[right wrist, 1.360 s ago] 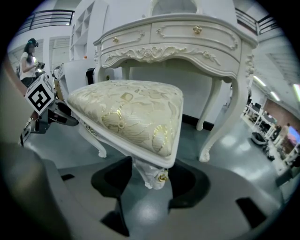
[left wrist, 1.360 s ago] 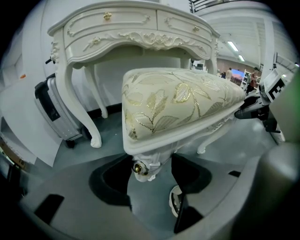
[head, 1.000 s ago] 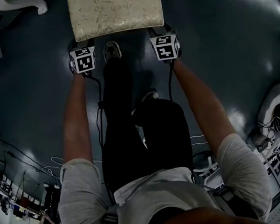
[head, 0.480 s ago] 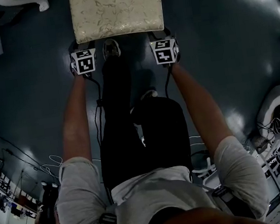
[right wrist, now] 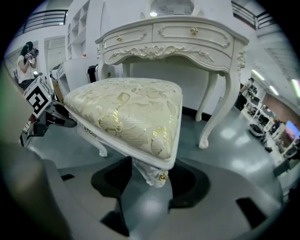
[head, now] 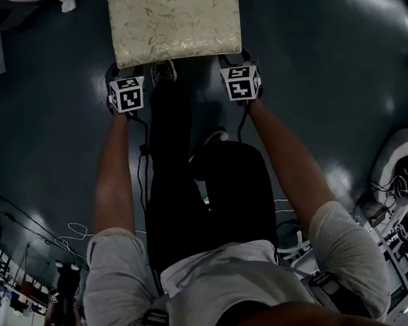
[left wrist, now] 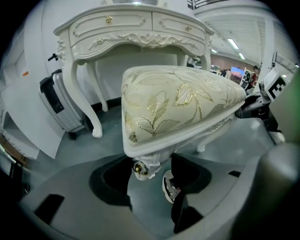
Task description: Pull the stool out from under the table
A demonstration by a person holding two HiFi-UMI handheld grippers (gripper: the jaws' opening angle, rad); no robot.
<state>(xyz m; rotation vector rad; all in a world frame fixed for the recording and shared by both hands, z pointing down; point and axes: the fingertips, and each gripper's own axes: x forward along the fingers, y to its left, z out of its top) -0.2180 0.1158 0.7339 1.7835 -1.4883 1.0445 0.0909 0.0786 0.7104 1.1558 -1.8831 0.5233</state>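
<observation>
L gripper [left wrist: 149, 180] is clamping the stool [left wrist: 180, 105] at its near-L corner. The carved white leg top w/ a gold stud is sitting between the jaws, which are standing wide w/ pads pressing it from both sides. R gripper [right wrist: 149, 185] is doing the same at the near-R corner: jaws wide, pinching that corner's leg top just under the cushion rim. Both are pointing steeply down.

In head view the stool is lying at 12 o'clock from the person, cream cushion w/ gold leaf pattern facing up, standing on the dark glossy floor [head: 326, 68]. The grippers are sitting at its 7 and 5 o'clock corners, marker cubes facing up, arms reaching out straight. A shoe [head: 164, 72] is resting on the floor between the grippers, just beside the stool's near edge.

The bench [left wrist: 117, 35], white & carved w/ two gold-knobbed drawers, is standing beyond the stool. Its front feet are showing at 11 and 1 o'clock in head view, approx level w/ the stool's far end. In both gripper views the cushion is sitting in front of the bench's knee gap.

A grey wheeled case [left wrist: 58, 105] is standing at 9 o'clock of the bench, just beside its L leg. In R gripper view a bystander [right wrist: 26, 56] is standing at 10 o'clock.
</observation>
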